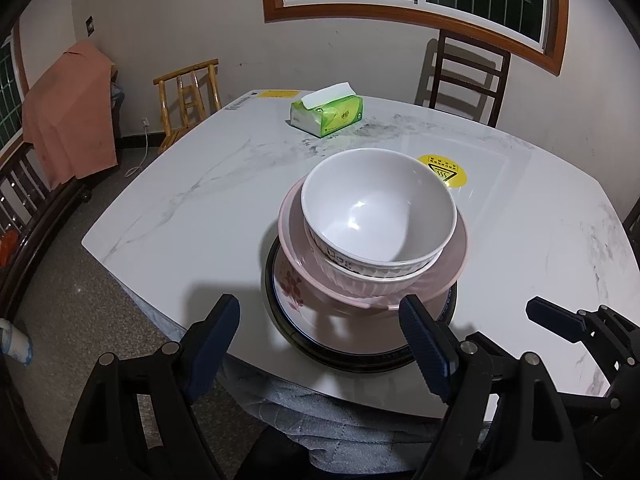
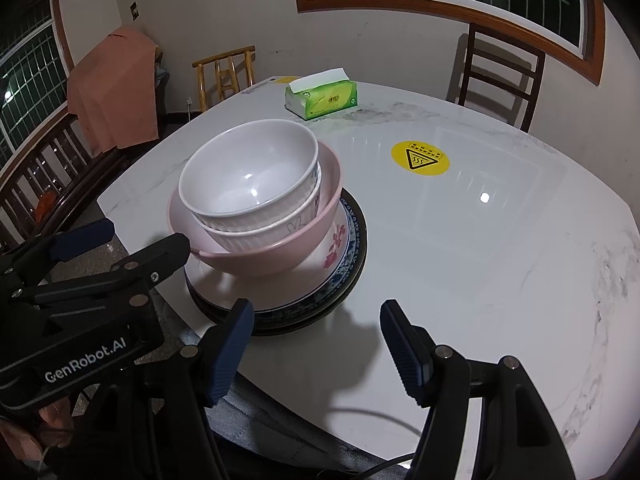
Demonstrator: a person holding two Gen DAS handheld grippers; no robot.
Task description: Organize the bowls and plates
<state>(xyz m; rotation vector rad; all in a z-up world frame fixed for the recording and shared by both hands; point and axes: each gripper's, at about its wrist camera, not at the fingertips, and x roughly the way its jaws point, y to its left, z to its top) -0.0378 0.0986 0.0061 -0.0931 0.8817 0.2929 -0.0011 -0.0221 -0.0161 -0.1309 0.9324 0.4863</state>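
A stack stands near the table's front edge. At the bottom are plates: a black-rimmed plate (image 1: 360, 362), a blue-patterned one (image 2: 354, 240) and a white one with pink flowers (image 1: 292, 292). On them sits a pink bowl (image 1: 448, 264), then a ribbed white bowl (image 2: 256, 240), then a plain white bowl (image 1: 376, 208) on top. My left gripper (image 1: 320, 340) is open at the stack's near side, its right finger close to the pink bowl's rim; I cannot tell if it touches. My right gripper (image 2: 318, 336) is open over bare table, just right of the plates.
A green tissue box (image 1: 326, 114) lies at the far side of the marble table (image 1: 540, 240), and a round yellow warning sticker (image 2: 420, 158) is on its top. Chairs stand around the table, one draped with an orange cloth (image 1: 68, 116). Grey quilted fabric (image 1: 340, 420) hangs below the front edge.
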